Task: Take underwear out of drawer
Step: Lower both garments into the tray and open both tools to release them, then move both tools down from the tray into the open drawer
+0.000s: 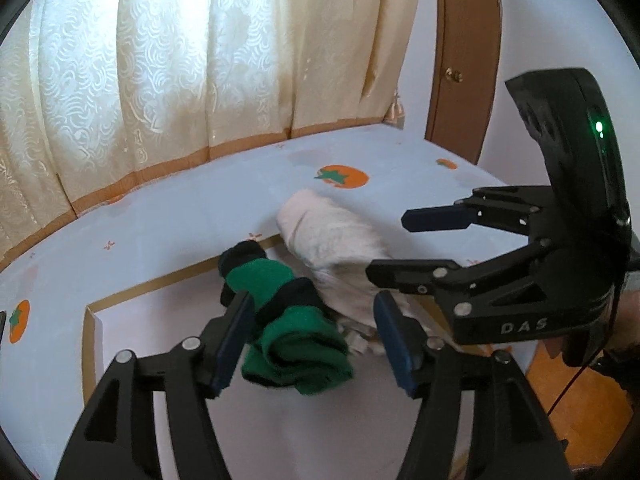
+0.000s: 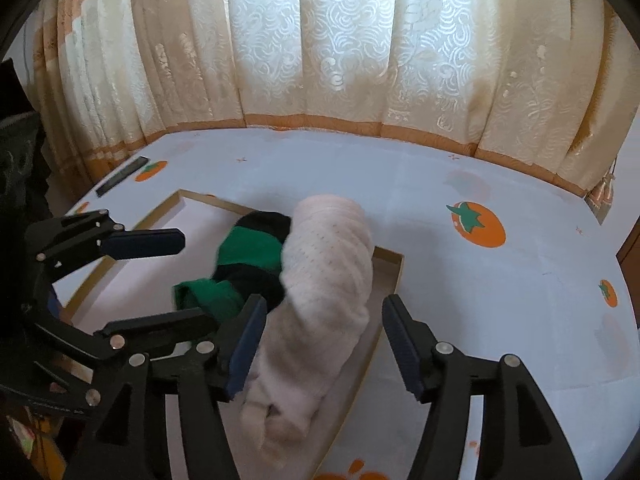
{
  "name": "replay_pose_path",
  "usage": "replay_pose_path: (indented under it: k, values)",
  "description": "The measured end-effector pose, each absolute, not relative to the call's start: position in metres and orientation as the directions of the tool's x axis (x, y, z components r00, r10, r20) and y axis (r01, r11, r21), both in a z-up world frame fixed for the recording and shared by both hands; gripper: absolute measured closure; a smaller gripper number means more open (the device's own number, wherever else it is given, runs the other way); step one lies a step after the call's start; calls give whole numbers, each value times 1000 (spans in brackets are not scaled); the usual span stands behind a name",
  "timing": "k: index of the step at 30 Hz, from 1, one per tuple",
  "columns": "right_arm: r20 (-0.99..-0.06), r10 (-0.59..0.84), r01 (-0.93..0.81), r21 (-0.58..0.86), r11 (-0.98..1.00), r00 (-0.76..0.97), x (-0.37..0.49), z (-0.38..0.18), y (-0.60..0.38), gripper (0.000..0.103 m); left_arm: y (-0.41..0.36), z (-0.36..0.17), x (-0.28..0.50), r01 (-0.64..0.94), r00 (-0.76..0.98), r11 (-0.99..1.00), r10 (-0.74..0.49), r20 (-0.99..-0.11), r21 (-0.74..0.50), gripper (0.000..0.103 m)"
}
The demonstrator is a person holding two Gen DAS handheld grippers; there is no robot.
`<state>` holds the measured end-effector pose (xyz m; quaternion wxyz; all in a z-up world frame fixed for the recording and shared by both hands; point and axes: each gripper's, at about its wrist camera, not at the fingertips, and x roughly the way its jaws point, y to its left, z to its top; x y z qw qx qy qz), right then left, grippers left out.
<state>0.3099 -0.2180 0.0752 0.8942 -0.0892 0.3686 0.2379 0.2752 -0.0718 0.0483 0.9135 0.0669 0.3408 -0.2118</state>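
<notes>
A cream patterned curtain (image 2: pixel 320 48) fills the background from nine o'clock round to three, with an orange-brown band along its hem. Below it spreads a pale blue sheet (image 2: pixel 500 312) printed with orange tomatoes. Set into this surface at the centre is the shallow drawer (image 2: pixel 390 280), its thin wooden rim showing on the far and side edges.

Two rolled garments lie propped over the drawer's far rim, side by side and touching. The larger is a whitish roll of underwear (image 2: pixel 320 280), running from the centre toward six o'clock in the right wrist view. The green-and-black roll (image 1: pixel 288 320) lies against its left side, toward nine o'clock.

The left gripper (image 1: pixel 316 340) has its jaws parted with the green-and-black roll between them; the left blue pad sits right at the cloth, the right pad stands off it — no squeeze is visible. The right gripper (image 2: pixel 324 344) is likewise spread, the whitish roll between its fingers, brushing the left one and clear of the right.

A brown wooden door frame (image 1: pixel 460 60) stands at one o'clock in the left wrist view. A small dark flat bar (image 2: pixel 122 175) lies on the sheet at ten o'clock in the right wrist view.
</notes>
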Motion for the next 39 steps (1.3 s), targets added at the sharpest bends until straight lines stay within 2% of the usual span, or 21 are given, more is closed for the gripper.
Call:
replay_pose_path:
  k: [5, 13, 27, 35, 39]
  values:
    - [-687, 405, -508, 60, 859, 604, 281, 87, -222, 38, -71, 48, 250, 445, 676, 894, -378, -633, -58, 40]
    - [-682, 418, -545, 33, 838, 600, 237, 93, -216, 35, -70, 49, 204, 464, 671, 880, -420, -612, -95, 40]
    - [-676, 471, -591, 66, 804, 566, 159, 91, -230, 33, -62, 47, 120, 478, 683, 868, -466, -562, -138, 37]
    - [-669, 510, -632, 78, 771, 541, 119, 84, -226, 32, -55, 39, 87, 447, 699, 884, -439, -565, -134, 37]
    - [-673, 521, -645, 84, 759, 525, 102, 77, -227, 31, -42, 27, 75, 404, 694, 905, -400, -599, -136, 37]
